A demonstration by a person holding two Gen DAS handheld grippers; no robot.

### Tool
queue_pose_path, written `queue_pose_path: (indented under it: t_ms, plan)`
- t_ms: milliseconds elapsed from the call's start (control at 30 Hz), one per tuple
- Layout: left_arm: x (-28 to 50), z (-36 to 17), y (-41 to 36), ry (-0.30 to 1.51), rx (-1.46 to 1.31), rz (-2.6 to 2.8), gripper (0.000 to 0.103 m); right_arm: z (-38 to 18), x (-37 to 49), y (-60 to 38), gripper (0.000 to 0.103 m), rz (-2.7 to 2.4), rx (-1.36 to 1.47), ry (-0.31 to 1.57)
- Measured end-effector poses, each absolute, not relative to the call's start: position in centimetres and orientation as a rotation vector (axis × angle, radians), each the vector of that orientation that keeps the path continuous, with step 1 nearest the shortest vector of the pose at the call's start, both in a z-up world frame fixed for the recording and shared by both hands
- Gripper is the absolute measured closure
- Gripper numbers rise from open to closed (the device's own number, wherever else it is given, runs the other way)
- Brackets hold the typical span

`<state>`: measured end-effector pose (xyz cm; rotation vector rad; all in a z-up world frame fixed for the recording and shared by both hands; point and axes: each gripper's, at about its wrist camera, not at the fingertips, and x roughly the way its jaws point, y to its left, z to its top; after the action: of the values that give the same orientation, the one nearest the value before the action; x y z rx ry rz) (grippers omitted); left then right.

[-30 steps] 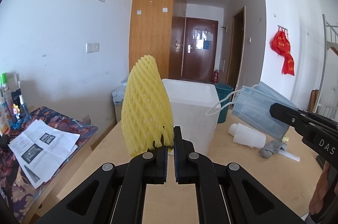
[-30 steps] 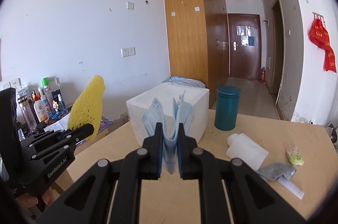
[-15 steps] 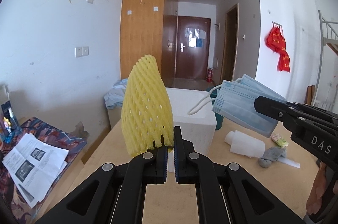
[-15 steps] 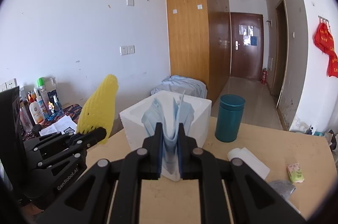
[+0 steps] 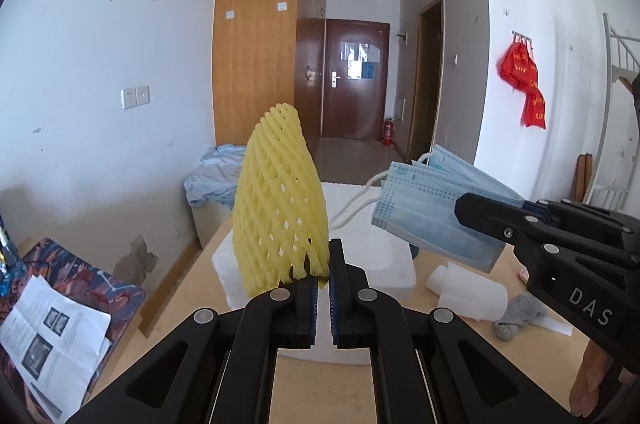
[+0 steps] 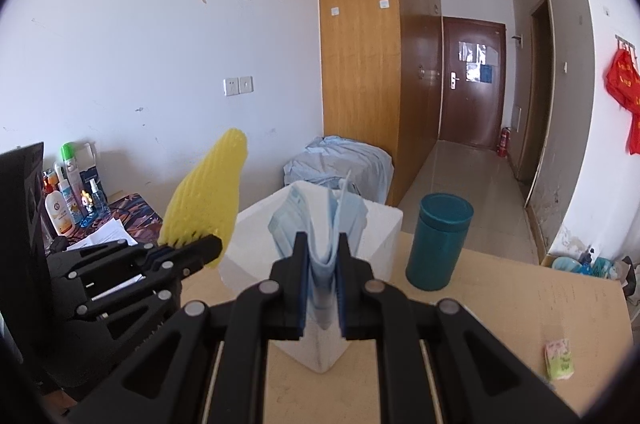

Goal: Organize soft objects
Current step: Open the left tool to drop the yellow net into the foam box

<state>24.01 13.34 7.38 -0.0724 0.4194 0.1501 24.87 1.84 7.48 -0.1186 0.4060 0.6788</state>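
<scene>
Yellow foam net sleeve [image 5: 280,200] pinched upright in left claw [image 5: 323,274], blue pleated face masks [image 5: 432,216] clamped in right claw [image 5: 476,212], white foam box [image 5: 384,264] seen below on wooden counter [image 5: 332,388]

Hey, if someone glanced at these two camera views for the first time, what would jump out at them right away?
First, the yellow foam net, standing upright, pinched at its lower edge in the left gripper. Next, the blue face masks clamped in the right gripper. Both are held up over the white foam box on the wooden table, with a teal canister to the box's right.
</scene>
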Motion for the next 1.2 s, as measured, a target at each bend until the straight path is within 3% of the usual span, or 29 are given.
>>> queue_pose_path:
  t_ms: [1000, 1067, 1133, 1200]
  plan:
    - [33.0, 5.0, 15.7, 0.524, -0.093, 0.112, 0.096, 6.3, 30.2, 4.3, 0.088, 0.681, -0.132, 0.46]
    - [32.9, 5.0, 15.9, 0.52, -0.086, 0.127, 0.081, 6.3, 30.2, 4.4, 0.088, 0.687, -0.13, 0.462]
    - [32.8, 4.9, 16.0, 0.522, -0.082, 0.148, 0.038, 6.2, 30.2, 4.6, 0.088, 0.686, -0.132, 0.462]
    - [32.2, 5.0, 16.2, 0.5, -0.094, 0.156, 0.031, 6.3, 30.1, 4.6, 0.088, 0.692, -0.131, 0.461]
